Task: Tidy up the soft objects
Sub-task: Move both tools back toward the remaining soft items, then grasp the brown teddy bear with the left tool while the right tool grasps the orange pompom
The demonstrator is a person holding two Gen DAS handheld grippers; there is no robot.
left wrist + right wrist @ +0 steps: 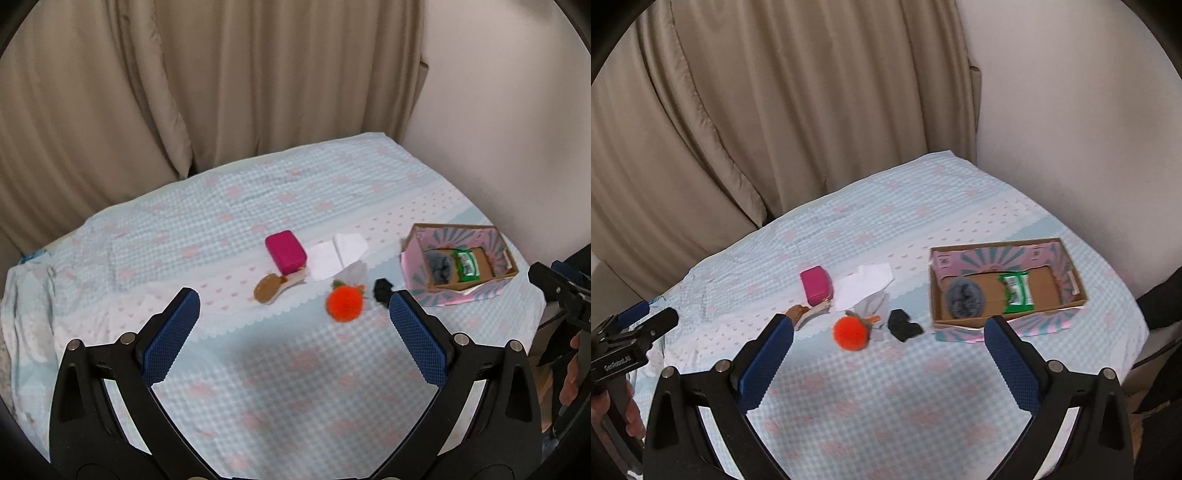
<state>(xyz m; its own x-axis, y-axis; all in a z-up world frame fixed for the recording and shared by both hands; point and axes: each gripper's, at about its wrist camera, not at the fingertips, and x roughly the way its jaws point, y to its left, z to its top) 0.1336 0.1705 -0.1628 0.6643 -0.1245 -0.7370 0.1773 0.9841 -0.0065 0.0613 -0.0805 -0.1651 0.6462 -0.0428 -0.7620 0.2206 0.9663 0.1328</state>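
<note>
A: Where is there room to move?

B: The near half of the bed, covered in a pale blue checked sheet with pink motifs (886, 406), is bare cloth. The far edge meets the beige pleated curtain (775, 110); the right side runs along a plain wall.

A: And the soft things?

B: Clustered mid-bed. A fuzzy round orange pom-pom (850, 333) lies just beside a small crumpled black cloth piece (903, 325), with thin white tissue sheets (864, 284) behind them. To the left sit a magenta rounded rectangular case (815, 286) and a flat brown oval plush piece (266, 290).

A: The container?

B: An open cardboard box with pink-and-teal sunburst print (1067, 266) stands to the right, near the bed's wall side. Inside lie a grey fluffy ball (964, 297) and a green-edged packet (1017, 291), apart from each other.

A: The tongs?

B: The left gripper (295, 306) is spread wide, its blue textured pads (171, 334) empty, above the sheet. The right gripper (888, 332) is likewise splayed wide with nothing between its fingers.
</note>
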